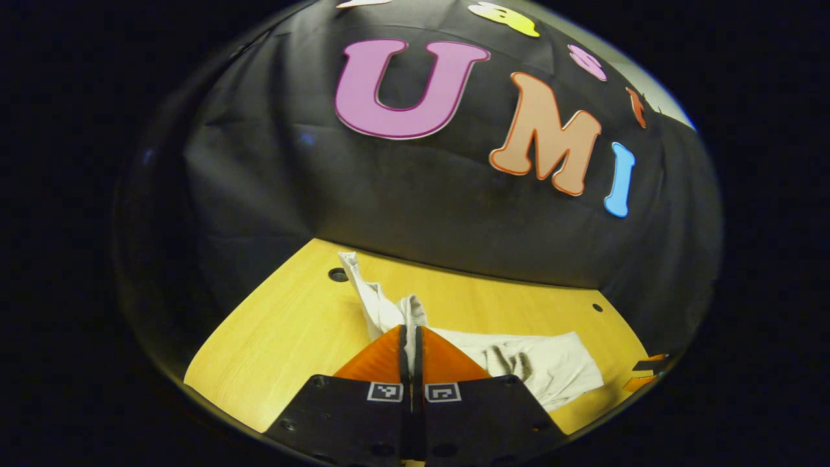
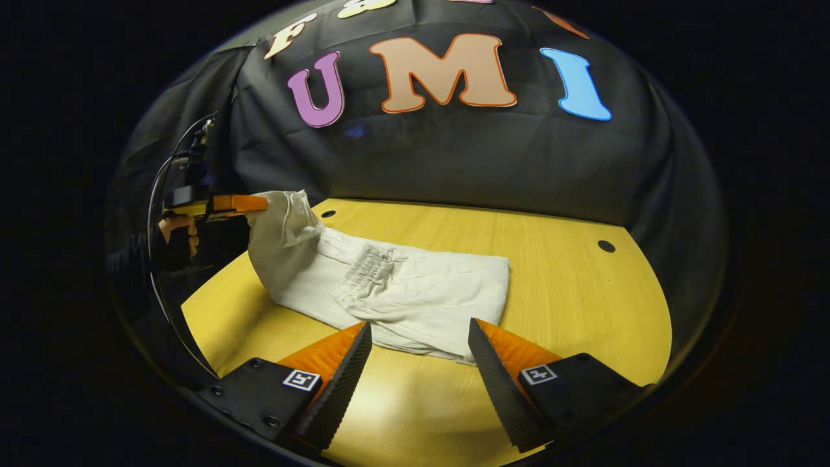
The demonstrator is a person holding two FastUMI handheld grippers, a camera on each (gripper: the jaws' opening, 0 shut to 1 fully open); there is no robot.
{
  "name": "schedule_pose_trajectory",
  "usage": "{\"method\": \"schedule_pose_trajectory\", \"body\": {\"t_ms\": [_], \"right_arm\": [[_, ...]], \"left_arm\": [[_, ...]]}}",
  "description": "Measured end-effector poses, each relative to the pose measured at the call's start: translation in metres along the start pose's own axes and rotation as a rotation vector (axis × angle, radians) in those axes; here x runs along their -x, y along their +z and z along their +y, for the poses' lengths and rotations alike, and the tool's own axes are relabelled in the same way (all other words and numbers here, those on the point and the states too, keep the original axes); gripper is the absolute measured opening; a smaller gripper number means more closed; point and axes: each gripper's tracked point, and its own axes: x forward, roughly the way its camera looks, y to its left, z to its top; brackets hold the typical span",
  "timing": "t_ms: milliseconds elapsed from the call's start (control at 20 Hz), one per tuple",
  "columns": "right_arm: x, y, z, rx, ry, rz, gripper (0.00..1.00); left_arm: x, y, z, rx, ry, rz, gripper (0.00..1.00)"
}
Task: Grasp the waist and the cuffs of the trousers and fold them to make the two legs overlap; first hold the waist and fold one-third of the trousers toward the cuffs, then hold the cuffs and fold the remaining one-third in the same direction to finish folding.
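the trousers [image 2: 389, 292] lie on the yellow wooden bench [image 2: 570, 292], pale and creased, already doubled so that the gathered elastic waist [image 2: 366, 263] sits on top near the middle of the pile. in the right gripper view the flat part spreads from the centre toward 3 o'clock, and the end toward 9 o'clock rises off the bench in a hanging fold.

that raised end is pinched by the left hand-held gripper [image 2: 259, 204], seen at 9 o'clock in the right gripper view with a hand [image 2: 178, 233] wrapped round its grip and a cable looping above it. in the left gripper view the left hand-held gripper [image 1: 411, 337] has its two fingers pressed nearly together with a strip of the trousers [image 1: 551, 366] caught between them; cloth climbs toward 11 o'clock and the rest lies flat toward 3 o'clock.

the right hand-held gripper [image 2: 420, 337] stands wide apart, with the near edge of the trousers lying just beyond the gap between its fingers; it grips nothing. another hand-held gripper's tip shows at the bench edge at 4 o'clock in the left gripper view.

two small round holes [image 2: 606, 246] sit in the bench near the back wall.
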Motion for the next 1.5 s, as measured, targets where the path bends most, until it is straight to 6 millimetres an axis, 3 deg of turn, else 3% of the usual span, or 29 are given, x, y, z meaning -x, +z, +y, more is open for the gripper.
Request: {"method": "schedule_pose_trajectory", "body": {"t_ms": [450, 750, 1100, 1500], "right_arm": [[0.027, -0.006, -0.054, -0.034, -0.024, -0.028, 0.97], [0.047, -0.015, -0.082, -0.063, -0.05, -0.037, 0.96], [0.069, -0.029, -0.113, -0.087, -0.089, -0.035, 0.96], [0.088, -0.048, -0.139, -0.103, -0.117, -0.022, 0.96]], "left_arm": [[-0.023, 0.014, -0.111, -0.055, -0.106, -0.015, 0.0], [-0.02, 0.014, -0.185, -0.113, -0.204, -0.021, 0.0], [-0.042, -0.009, -0.267, -0.167, -0.303, 0.018, 0.0], [-0.055, -0.053, -0.326, -0.199, -0.363, 0.075, 0.0]]}}
